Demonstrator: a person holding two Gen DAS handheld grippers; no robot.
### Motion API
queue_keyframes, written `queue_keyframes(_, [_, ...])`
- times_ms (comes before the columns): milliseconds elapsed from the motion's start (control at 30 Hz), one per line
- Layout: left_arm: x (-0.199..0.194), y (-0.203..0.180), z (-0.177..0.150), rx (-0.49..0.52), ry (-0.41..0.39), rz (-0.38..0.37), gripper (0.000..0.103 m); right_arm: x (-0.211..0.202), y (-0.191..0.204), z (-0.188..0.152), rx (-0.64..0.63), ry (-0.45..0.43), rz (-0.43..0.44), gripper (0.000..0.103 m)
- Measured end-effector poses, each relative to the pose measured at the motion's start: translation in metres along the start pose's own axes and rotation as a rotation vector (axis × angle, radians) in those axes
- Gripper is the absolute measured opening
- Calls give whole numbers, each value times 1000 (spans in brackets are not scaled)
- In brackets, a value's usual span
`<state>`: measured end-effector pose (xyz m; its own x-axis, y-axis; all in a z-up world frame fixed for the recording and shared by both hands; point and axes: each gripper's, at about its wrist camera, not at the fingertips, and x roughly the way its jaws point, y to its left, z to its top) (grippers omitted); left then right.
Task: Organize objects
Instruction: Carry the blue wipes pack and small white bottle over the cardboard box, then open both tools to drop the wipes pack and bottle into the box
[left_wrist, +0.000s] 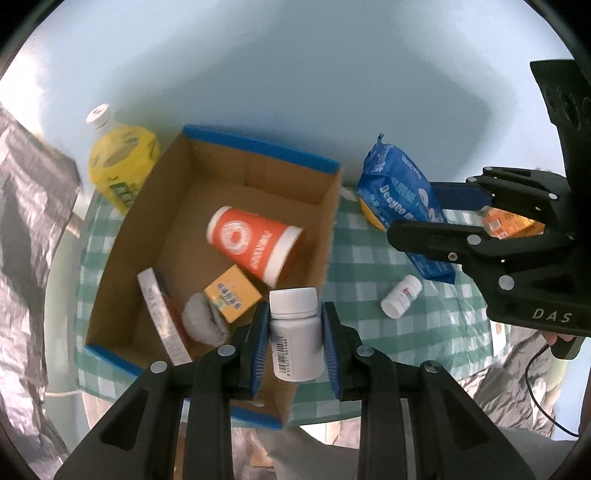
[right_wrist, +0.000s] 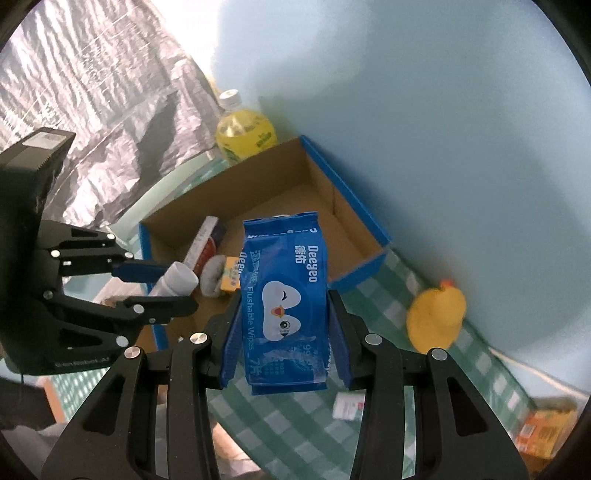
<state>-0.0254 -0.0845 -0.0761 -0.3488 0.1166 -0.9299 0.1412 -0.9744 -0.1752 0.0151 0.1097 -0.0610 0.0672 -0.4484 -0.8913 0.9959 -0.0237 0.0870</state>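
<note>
Left hand-held gripper (left_wrist: 293, 338) clamped on white pill bottle (left_wrist: 295, 334): light, rigid, slick; mid-body grip. Right hand-held gripper (right_wrist: 282, 332) pinching wipes pack (right_wrist: 282, 291): soft, squashy; side hold.

Blue wipes pack (right_wrist: 282, 310) clamped in right tool (right_wrist: 284, 325), above checked cloth (right_wrist: 373, 295), beside cardboard box (right_wrist: 354, 229).

A makeshift home-style recording corner is showing here — a table (left_wrist: 369, 258) wearing a green checked cloth against a pale blue wall (left_wrist: 295, 74), crinkled silver foil sheeting (right_wrist: 92, 92) hanging left of the right gripper (right_wrist: 282, 314), household goods lying about.
</note>
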Motion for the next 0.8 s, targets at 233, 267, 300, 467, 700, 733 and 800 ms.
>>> queue_keyframes(233, [1, 30, -1, -66, -4, 26, 28, 21, 21, 28, -56, 17, 37, 41])
queue_keyframes(267, [1, 34, -1, -74, -5, 28, 28, 25, 25, 32, -67, 24, 39, 41])
queue_keyframes(300, [1, 39, -1, -82, -5, 32, 28, 29, 28, 35, -76, 29, 41, 41])
queue_keyframes(467, [8, 59, -2, -119, 5, 46, 28, 56, 41, 46, -104, 72, 56, 41])
queue_keyframes(700, [22, 78, -8, -148, 32, 55, 28, 93, 46, 50, -98, 144, 73, 41])
queue_keyframes(733, [25, 81, -10, -154, 38, 49, 27, 98, 46, 50, -98, 153, 75, 41])
queue_keyframes(800, [31, 83, -12, -158, 57, 45, 28, 106, 48, 50, -99, 171, 67, 42])
